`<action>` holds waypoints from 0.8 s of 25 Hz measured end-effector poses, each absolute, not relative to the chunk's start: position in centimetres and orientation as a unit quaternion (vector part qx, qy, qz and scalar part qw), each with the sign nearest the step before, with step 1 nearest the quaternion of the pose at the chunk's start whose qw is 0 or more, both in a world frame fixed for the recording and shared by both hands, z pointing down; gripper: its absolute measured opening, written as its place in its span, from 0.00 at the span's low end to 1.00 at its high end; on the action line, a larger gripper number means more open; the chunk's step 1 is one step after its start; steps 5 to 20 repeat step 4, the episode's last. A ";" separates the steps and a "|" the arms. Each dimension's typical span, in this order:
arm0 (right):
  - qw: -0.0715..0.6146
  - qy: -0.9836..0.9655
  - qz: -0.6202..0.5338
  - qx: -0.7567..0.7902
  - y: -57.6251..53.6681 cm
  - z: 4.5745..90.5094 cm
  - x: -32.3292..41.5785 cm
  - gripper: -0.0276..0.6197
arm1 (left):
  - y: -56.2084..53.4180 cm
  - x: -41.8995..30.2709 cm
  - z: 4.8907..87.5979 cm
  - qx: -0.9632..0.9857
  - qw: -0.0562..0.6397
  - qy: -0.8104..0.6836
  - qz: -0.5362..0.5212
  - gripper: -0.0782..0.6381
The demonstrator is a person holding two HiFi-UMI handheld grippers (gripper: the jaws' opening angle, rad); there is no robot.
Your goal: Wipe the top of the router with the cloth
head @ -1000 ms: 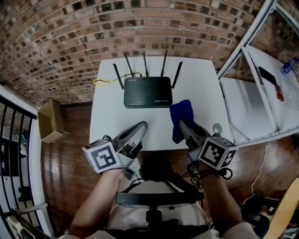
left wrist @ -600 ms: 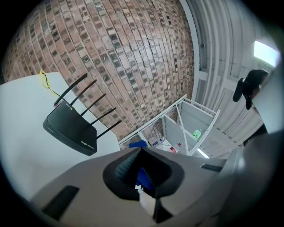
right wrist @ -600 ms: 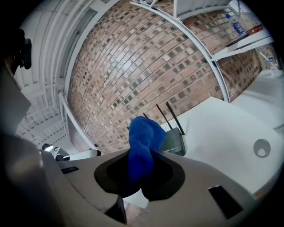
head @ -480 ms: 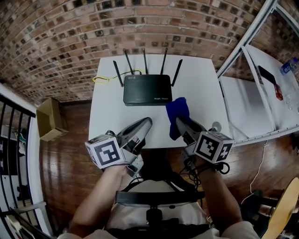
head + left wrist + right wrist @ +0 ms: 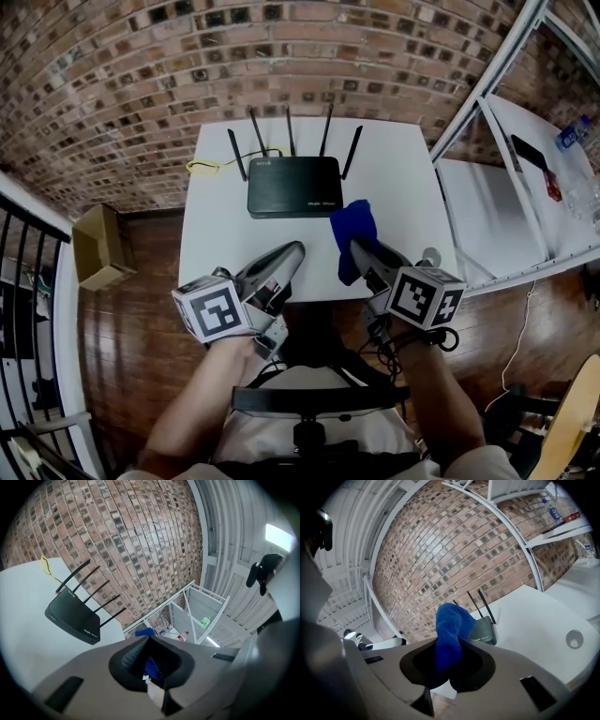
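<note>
Right hand-held gripper (image 5: 359, 251): pinches the blue cloth (image 5: 353, 225), with a wad standing up past the jaw tips. Has crept from the near edge of the desk (image 5: 398, 164) toward the far edge over the last second. Now holds the cloth's top just beside the near right corner of the router (image 5: 295, 186), apparently not yet on its lid. Reads as the approach ending, with wiping not begun. Left hand-held gripper (image 5: 291, 253): pressed together on nothing, over the near edge left of middle, hardly shifted.

Desk: lies white and bare across the near half, with bare strips toward the left and right edges beside the router. Leaves plenty of room for side-to-side strokes. White rack frame (image 5: 487, 89): stands just beside the right edge, so a wide swing that way probably wants care. Router: sits flat at the middle of the far edge, close to the brick wall. Antennas (image 5: 291, 131): rise along its back and likely block any stroke past the far side. Yellow cable (image 5: 204, 166): loops at the far left corner, well apart from the cloth.
</note>
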State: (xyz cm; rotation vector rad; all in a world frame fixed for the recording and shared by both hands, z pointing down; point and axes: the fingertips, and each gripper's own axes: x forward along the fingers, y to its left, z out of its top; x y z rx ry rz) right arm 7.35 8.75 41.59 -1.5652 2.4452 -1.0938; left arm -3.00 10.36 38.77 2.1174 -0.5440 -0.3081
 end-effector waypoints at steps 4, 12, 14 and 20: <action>0.018 0.786 -0.352 -0.508 9.1 41.4 7.1 0.20 | 10.6 -3.3 38.6 0.857 0.451 -0.217 -0.125 0.13; 0.018 0.786 -0.352 -0.508 9.1 41.4 7.1 0.20 | 10.6 -3.3 38.6 0.857 0.451 -0.217 -0.125 0.13; 0.018 0.786 -0.352 -0.508 9.1 41.4 7.1 0.20 | 10.6 -3.3 38.6 0.857 0.451 -0.217 -0.125 0.13; 0.018 0.786 -0.352 -0.508 9.1 41.4 7.1 0.20 | 10.6 -3.3 38.6 0.857 0.451 -0.217 -0.125 0.13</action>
